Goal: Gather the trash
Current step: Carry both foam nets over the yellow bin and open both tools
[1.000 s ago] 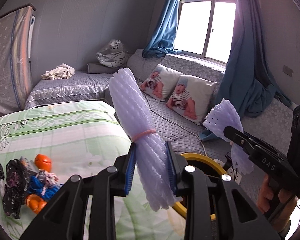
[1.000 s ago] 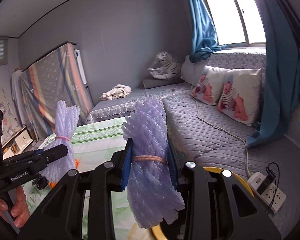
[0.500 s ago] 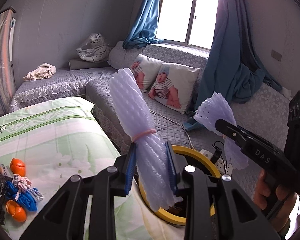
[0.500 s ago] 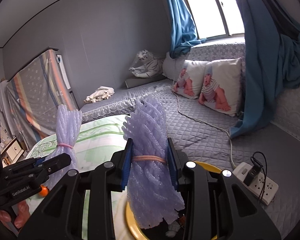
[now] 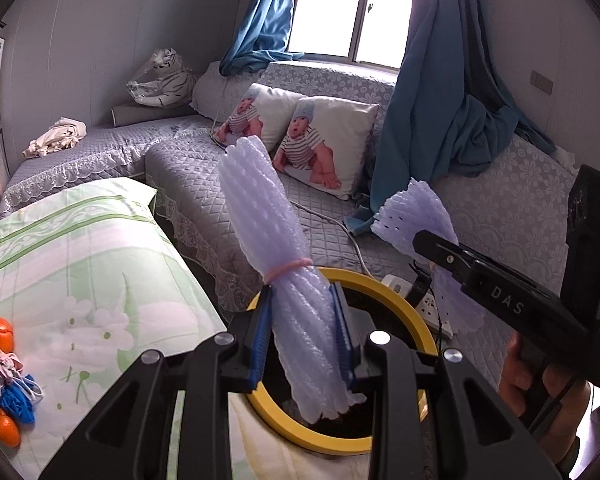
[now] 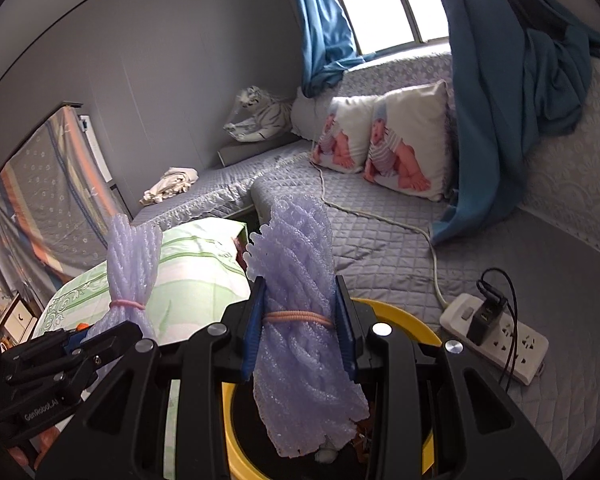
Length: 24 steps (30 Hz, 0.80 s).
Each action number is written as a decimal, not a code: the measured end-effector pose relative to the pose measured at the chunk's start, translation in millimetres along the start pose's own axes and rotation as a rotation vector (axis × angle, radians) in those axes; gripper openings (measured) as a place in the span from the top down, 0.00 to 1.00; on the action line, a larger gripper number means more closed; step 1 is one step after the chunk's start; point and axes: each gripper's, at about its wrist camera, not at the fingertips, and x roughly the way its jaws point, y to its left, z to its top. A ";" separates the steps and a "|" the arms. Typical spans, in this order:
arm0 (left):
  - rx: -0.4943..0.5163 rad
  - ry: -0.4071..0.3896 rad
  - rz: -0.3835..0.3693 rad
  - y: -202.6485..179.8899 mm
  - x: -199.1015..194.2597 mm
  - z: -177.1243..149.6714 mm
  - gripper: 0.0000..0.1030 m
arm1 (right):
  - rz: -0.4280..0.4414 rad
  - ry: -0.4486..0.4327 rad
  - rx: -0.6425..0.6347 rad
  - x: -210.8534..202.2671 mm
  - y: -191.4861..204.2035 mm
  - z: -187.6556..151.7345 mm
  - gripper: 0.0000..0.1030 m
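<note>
So both my tongs were loaded. My left tongs (image 5: 304, 334) were clamped on a bundle of lilac foam fruit netting (image 5: 276, 264), tied with a pink rubber band (image 5: 288, 269) that sat just above the blue pads (image 5: 259, 340). The bundle stood tilted, its top leaning away to the left and its lower end hanging over the mouth of the yellow-rimmed bin (image 5: 396, 292) right below the tongs.

My right tongs (image 6: 298, 328) were squeezed onto a second foam netting bundle (image 6: 300, 280), this time with its own band (image 6: 296, 316) right between the pads. Its frayed bottom end dangled inside the same bin's rim (image 6: 404, 316), with some bits of trash visible down in there, too dark to tell what.

From the left camera, the right tongs sat off to the right, my hand (image 5: 540, 384) wrapped round the handle. Left of the tongs was the bed with the green floral cover (image 5: 80, 264), and on it orange peel (image 5: 0, 330) and a blue mask (image 5: 14, 394). A white power strip (image 6: 500, 340) lay on the grey quilt just right of the bin.
</note>
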 end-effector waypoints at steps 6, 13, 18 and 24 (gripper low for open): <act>0.010 0.041 -0.005 -5.9 19.8 -7.6 0.74 | -0.026 0.045 0.040 16.8 -13.6 -11.4 0.70; 0.012 0.088 -0.009 -8.7 41.8 -16.7 0.74 | -0.053 0.106 0.080 40.7 -28.8 -25.2 0.70; 0.008 0.120 -0.005 -8.0 58.1 -23.4 0.74 | -0.072 0.148 0.108 55.1 -38.2 -34.6 0.70; 0.001 0.161 -0.004 -6.0 76.7 -30.8 0.73 | -0.090 0.184 0.132 66.7 -45.3 -45.0 0.69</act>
